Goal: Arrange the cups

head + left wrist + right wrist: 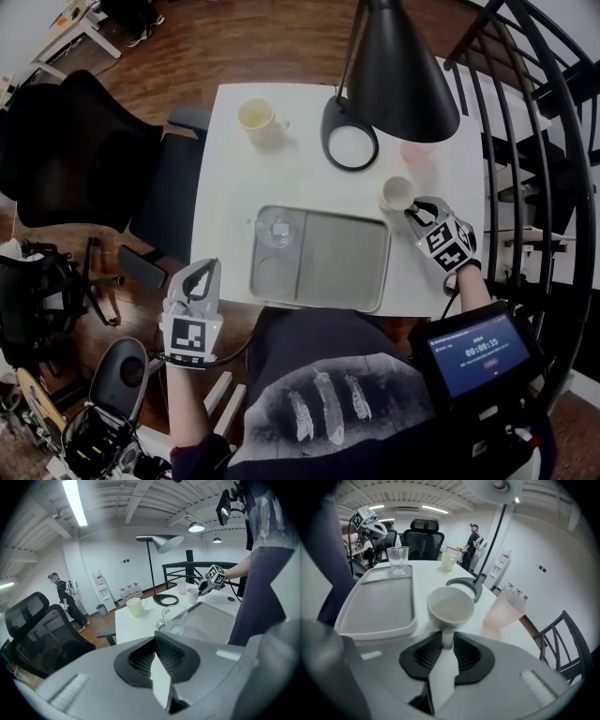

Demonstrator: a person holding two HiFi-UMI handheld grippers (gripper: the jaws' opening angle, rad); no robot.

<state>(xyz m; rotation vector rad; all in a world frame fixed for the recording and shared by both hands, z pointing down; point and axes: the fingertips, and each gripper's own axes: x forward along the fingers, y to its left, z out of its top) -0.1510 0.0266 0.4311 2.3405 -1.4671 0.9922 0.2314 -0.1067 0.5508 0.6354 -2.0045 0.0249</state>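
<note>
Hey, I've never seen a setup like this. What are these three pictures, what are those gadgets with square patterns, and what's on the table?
No robot here: a person holds a two-jaw gripper in each hand. The head view comes from a camera on their head, looking down; the two gripper views come from cameras on the grippers. On the table stand a tray with a glass on it, a mug, a lamp, a pink cup and a white cup. The right gripper pinches the white cup's handle. The left gripper is shut and empty, beside the table.

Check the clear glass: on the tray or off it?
On it: the clear glass stands upright in a corner of the tray.
</note>
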